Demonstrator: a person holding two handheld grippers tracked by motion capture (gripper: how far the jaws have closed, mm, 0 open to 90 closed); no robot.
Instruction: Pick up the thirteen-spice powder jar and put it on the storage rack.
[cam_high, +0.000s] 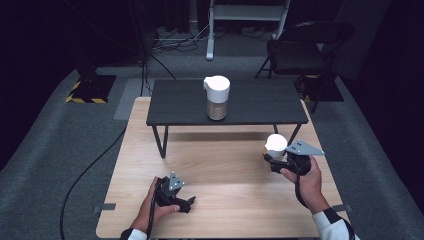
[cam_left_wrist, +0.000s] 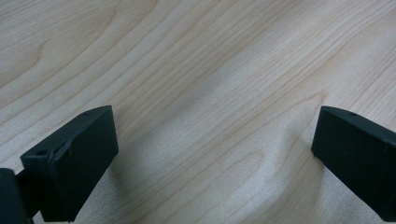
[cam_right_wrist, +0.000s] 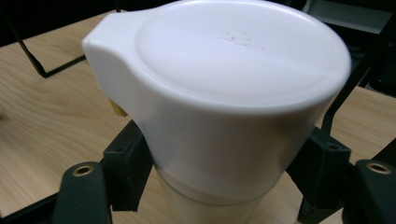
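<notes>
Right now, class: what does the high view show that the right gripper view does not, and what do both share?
High view alone: a second white-lidded jug on the dark shelf, the left gripper with jaws apart, a folding chair. Right gripper view alone: the held jug's pouring spout, marks on its lid. Shared: the right gripper shut on the jug, and the wooden table.

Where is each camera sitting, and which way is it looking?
High view: sits above the person's side, looking forward and down on the light wooden table; both forearms and hands come in from below, with the left gripper and right gripper.
Left gripper view: rides the left gripper, facing bare tabletop between its two open black jaws.
Right gripper view: rides the right gripper, facing the white lidded jug clamped between its black jaws.
Shared: the high view and right gripper view both show that jug.
</notes>
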